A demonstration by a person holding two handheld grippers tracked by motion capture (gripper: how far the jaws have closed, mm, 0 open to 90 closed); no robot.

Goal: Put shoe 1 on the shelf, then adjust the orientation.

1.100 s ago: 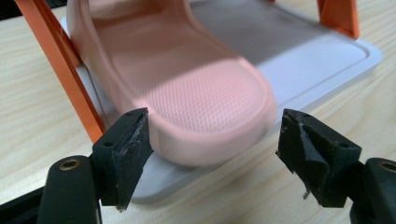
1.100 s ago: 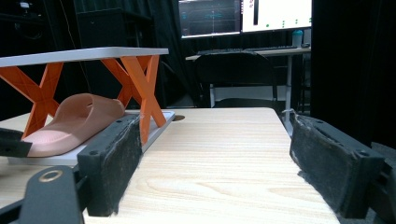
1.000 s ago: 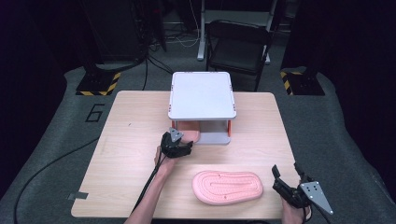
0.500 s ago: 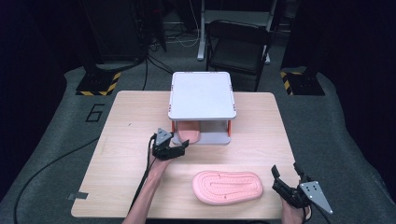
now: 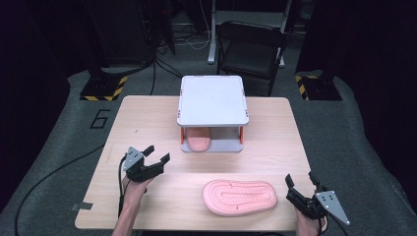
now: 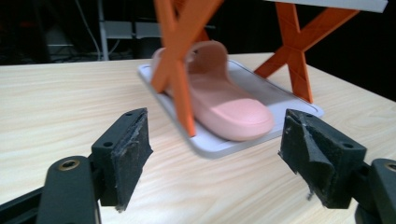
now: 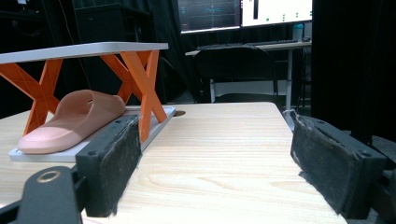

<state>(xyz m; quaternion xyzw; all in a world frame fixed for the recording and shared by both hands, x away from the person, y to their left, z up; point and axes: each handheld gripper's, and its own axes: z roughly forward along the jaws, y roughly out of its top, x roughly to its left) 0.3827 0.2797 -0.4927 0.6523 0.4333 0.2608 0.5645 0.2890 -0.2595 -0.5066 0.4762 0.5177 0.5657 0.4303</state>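
One slipper (image 5: 199,141) sat on rack (image 5: 213,100); second slipper (image 5: 239,197) lay on tabletop (image 5: 147,118). Both tools, left (image 5: 156,153) and right (image 5: 300,179), wide open, empty.

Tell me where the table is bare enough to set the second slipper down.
Bare wood: the far-left corner beside the grey-topped orange-legged rack; the right strip between rack and table edge; the band between rack and upturned pink slipper. Crowded: the rack's lower tray with its pink slipper, and the near edge by both grippers.

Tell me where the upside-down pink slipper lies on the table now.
In the high view, the upside-down slipper lies near the front edge of the table, right of centre, between the left gripper and right gripper.
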